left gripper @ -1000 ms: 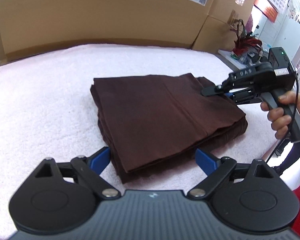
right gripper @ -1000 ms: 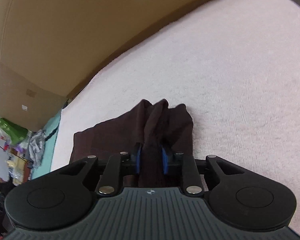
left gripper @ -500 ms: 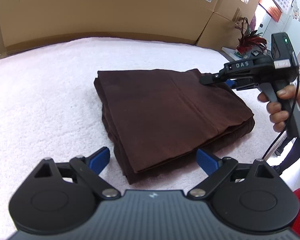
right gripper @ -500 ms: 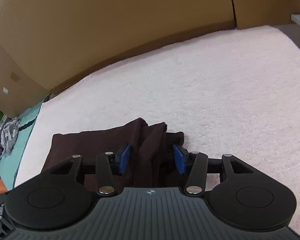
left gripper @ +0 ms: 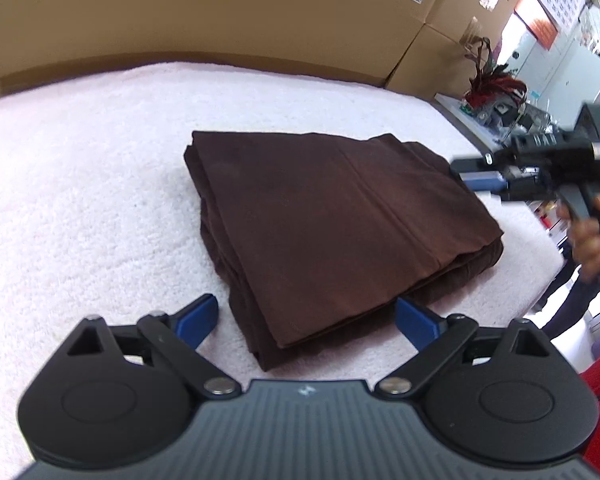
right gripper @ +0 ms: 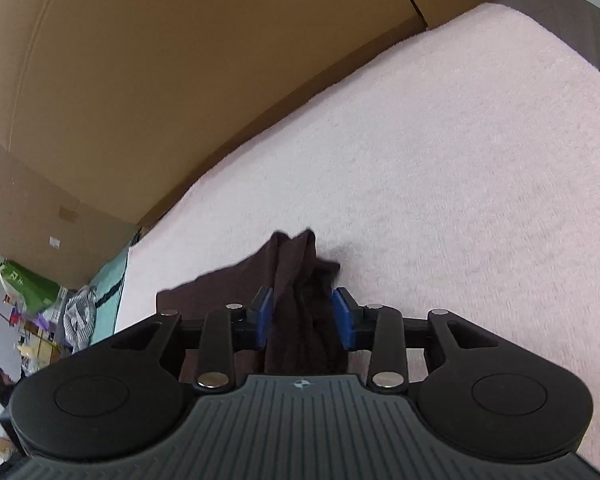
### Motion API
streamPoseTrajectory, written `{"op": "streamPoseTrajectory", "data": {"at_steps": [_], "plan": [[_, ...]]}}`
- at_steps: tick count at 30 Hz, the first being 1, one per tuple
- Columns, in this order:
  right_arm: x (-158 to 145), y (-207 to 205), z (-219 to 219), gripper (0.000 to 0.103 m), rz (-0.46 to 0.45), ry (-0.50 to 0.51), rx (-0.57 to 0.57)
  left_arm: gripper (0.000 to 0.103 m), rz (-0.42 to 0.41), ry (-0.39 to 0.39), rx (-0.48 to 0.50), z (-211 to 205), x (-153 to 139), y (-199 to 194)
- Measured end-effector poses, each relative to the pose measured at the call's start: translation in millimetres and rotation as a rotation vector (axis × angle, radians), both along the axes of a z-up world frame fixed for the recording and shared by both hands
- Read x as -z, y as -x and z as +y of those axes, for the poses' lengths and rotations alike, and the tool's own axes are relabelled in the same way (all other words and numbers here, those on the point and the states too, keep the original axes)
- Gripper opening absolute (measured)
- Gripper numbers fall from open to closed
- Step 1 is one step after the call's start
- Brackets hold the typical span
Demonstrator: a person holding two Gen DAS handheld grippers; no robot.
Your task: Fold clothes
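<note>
A dark brown cloth lies folded into a thick rectangle on the white fleece cover. My left gripper is open wide at the cloth's near corner, one blue pad on each side of it, and holds nothing. My right gripper, held by a hand, hovers blurred at the cloth's far right corner. In the right wrist view my right gripper has its pads partly apart. The bunched cloth corner shows between them.
Large cardboard sheets wall off the back of the surface. Past the right edge stand a shelf with a red plant and office clutter. A striped garment and a teal mat lie beyond the far left end.
My right gripper let go of the cloth corner it was shut on, then drew back to the right with its jaws narrowing. The cloth stayed put. The left gripper stayed open.
</note>
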State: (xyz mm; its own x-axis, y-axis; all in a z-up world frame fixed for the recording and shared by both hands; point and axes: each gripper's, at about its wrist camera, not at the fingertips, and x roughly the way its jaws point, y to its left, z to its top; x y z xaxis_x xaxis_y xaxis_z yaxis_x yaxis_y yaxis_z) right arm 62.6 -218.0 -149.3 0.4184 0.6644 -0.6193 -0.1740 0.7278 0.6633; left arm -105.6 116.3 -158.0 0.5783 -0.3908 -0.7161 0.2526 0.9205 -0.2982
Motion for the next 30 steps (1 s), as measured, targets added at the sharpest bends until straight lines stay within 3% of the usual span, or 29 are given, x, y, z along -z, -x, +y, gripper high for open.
{"op": "streamPoseTrajectory", "data": {"at_steps": [2,5,7,8,10,16,18,20,22,24,26,30], "plan": [[10,10,9,0.042,0.034,0.007,-0.024,0.096,0.004,0.012,0.003,1,1,-2],[15,19,26,0.031,0.046,-0.031,-0.01,0.097,0.009,0.031,0.007,1,2,-4],[11,20,27,0.03,0.042,-0.075,-0.021,0.097,0.008,0.034,0.016,1,1,-6],[11,19,25,0.03,0.038,-0.05,-0.024,0.097,0.009,0.033,0.02,1,2,-7],[12,19,21,0.035,0.023,0.044,-0.018,0.097,0.008,0.031,0.027,0,2,-8],[8,4,33,0.044,0.012,0.064,-0.036,0.097,-0.004,0.037,0.023,6,-1,-3],[8,-5,41,0.057,0.005,0.073,-0.035,0.097,-0.013,0.037,0.011,9,-4,-3],[7,-13,48,0.061,-0.002,0.082,-0.034,0.097,-0.024,0.036,-0.005,13,-7,-3],[7,-22,56,0.053,-0.008,0.091,-0.033,0.097,-0.029,0.037,-0.014,14,-9,-2],[7,-31,64,0.028,-0.015,0.1,-0.031,0.098,-0.033,0.04,-0.02,14,-10,0],[4,-32,63,0.027,-0.021,0.041,-0.026,0.098,-0.036,0.043,-0.027,14,-11,2],[15,-36,60,0.027,-0.018,0.095,-0.016,0.098,-0.029,0.035,-0.015,10,-9,4]]}}
